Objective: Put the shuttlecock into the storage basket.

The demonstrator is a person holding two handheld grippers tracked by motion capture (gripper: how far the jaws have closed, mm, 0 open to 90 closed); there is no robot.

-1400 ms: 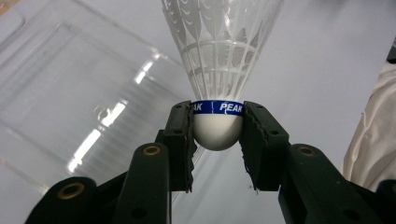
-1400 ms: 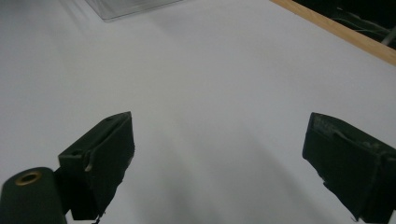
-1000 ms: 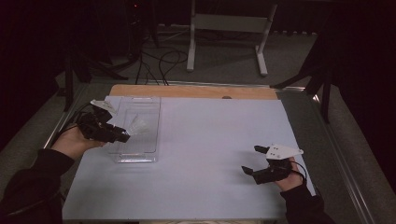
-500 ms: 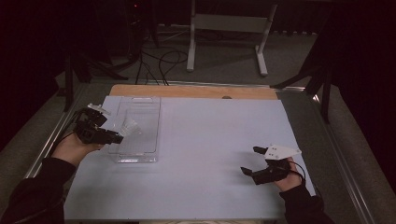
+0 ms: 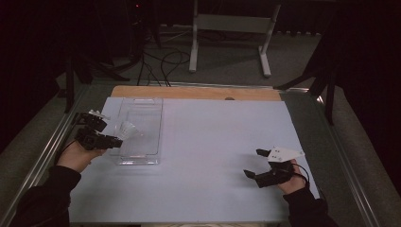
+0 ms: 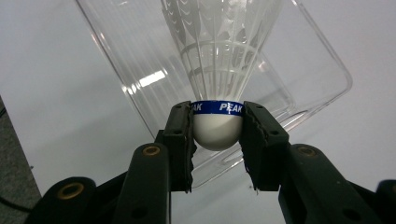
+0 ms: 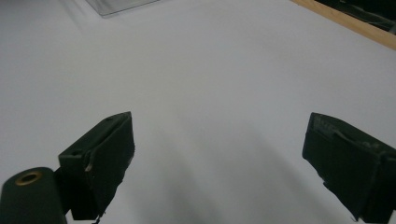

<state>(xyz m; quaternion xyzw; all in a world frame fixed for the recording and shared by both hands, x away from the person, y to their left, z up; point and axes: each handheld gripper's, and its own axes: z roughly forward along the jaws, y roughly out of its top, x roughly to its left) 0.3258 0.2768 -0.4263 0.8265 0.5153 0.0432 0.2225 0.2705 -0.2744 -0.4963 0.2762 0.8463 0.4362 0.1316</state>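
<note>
Shuttlecock clamped in left gripper beside clear tray — right gripper fingers agape.

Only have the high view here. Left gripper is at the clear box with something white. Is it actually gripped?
Observer: Yes. In the left gripper view the left gripper is shut on a shuttlecock, jaws clamping its white cork base.
Operator: Any marking on it?
Observer: A blue band around the cork reads PEAK.
Operator: Which way do the feathers point?
Observer: Away from the gripper, over the clear plastic box.
Operator: Right gripper holding anything?
Observer: No. The right gripper is open, with bare white table between its jaws.
</note>
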